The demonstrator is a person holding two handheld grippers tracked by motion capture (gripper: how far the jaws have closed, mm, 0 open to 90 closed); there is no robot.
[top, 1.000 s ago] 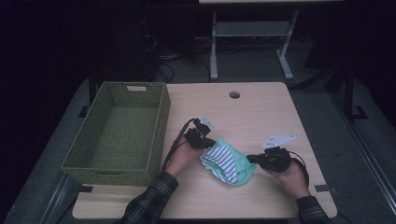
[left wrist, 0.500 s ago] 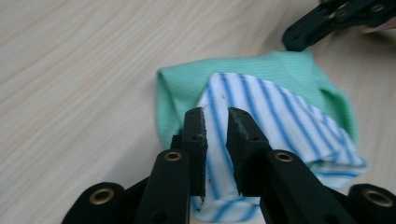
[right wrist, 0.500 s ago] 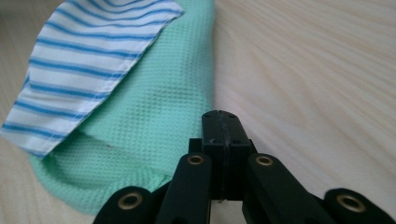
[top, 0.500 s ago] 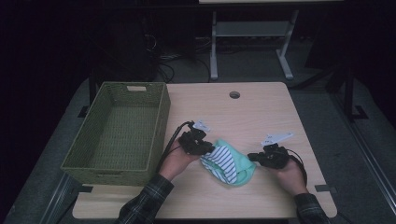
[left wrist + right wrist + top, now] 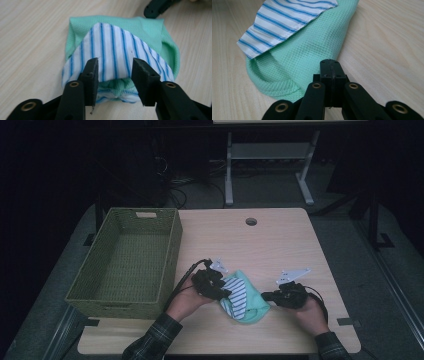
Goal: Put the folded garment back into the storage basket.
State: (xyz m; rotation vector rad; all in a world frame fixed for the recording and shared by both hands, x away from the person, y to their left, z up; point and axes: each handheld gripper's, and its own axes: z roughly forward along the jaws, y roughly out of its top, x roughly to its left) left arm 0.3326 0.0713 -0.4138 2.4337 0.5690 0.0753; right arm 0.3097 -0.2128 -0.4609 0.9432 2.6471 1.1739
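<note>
A mint green waffle cloth [image 5: 252, 309] lies folded on the wooden table, and a white cloth with blue stripes [image 5: 236, 293] lies on top of it. My left gripper [image 5: 223, 292] is at the bundle's left side. Its jaws are open and straddle the near edge of the striped cloth [image 5: 112, 47], with the green cloth [image 5: 150, 30] showing behind. My right gripper [image 5: 267, 296] is at the bundle's right edge. In the right gripper view this gripper [image 5: 329, 64] is shut, and its tip rests against the green cloth [image 5: 307, 52], with the striped cloth [image 5: 282, 20] beyond.
A woven green basket [image 5: 116, 307] stands empty on the table's left side, close to my left hand. A round cable hole [image 5: 251, 221] sits near the table's far edge. Bare tabletop [image 5: 280, 245] stretches beyond the cloths.
My left gripper has slid a little nearer and onto the striped cloth's edge. The right gripper has barely shifted. The bundle lies a bit flatter.
</note>
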